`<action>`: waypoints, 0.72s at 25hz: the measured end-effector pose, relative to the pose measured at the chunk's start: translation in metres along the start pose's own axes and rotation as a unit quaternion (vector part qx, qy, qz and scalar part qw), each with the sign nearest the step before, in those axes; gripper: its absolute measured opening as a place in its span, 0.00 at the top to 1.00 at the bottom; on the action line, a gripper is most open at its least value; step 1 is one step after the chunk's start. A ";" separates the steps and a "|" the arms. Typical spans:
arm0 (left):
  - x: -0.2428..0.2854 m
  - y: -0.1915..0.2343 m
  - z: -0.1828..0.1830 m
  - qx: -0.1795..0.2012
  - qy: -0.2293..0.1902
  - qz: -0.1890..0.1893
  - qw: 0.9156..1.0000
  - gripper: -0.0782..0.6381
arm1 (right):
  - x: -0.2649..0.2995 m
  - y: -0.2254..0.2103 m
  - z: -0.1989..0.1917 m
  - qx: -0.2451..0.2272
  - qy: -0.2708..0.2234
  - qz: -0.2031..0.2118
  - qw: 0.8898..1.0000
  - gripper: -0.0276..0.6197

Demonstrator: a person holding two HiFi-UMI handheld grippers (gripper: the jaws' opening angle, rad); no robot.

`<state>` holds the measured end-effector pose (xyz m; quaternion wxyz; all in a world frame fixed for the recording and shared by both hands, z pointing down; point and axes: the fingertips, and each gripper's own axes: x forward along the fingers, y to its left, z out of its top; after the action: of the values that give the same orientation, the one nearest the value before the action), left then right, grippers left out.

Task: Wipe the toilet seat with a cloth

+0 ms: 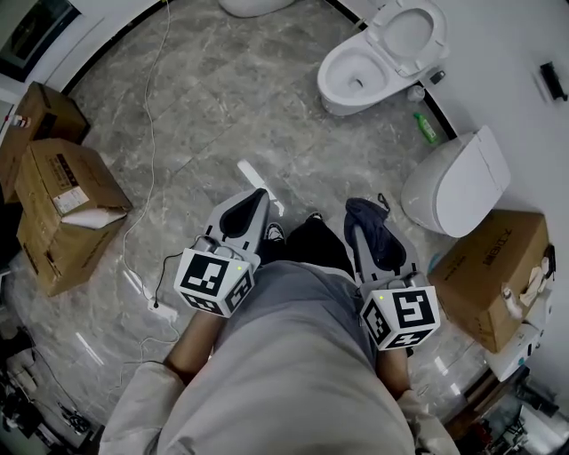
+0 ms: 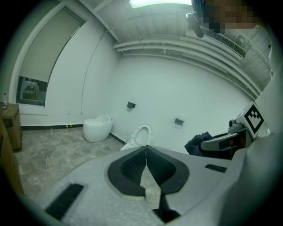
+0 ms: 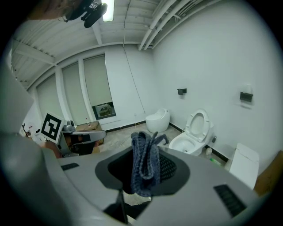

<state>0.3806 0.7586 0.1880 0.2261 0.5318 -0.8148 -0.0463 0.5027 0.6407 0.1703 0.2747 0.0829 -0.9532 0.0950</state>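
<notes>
Far toilet point(image 1: 256, 5) cropped (top edge), box label point(image 1: 69, 199) unreadable

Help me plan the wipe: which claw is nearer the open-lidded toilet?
Right. The right claw, holding the cloth, is almost directly in front of the toilet; the left claw is farther, off to the side.

Dark cloth point(image 3: 142, 167) in right tool point(image 3: 148, 152); white toilet seat point(image 1: 439, 27) raised

Bare floor point(image 1: 267, 115) leads to the toilet point(image 1: 373, 62); a white fixture point(image 1: 458, 182) stands right.
</notes>
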 end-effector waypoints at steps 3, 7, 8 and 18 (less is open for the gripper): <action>0.013 0.005 0.003 -0.003 0.008 -0.006 1.000 0.88 | 0.013 -0.007 0.007 0.002 0.002 -0.002 1.000 0.81; 0.038 0.010 0.012 -0.003 0.011 -0.016 1.000 0.88 | 0.035 -0.022 0.020 0.007 0.001 0.000 1.000 0.81; 0.046 0.012 0.016 -0.002 0.010 -0.018 1.000 0.88 | 0.042 -0.027 0.024 0.009 -0.001 0.001 1.000 0.81; 0.160 0.038 0.064 0.026 0.035 -0.043 0.998 0.88 | 0.126 -0.100 0.072 0.049 -0.013 -0.009 0.999 0.81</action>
<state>0.2685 0.6222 0.1938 0.2381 0.5736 -0.7836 -0.0158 0.3820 0.5141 0.1926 0.2593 0.1062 -0.9500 0.1376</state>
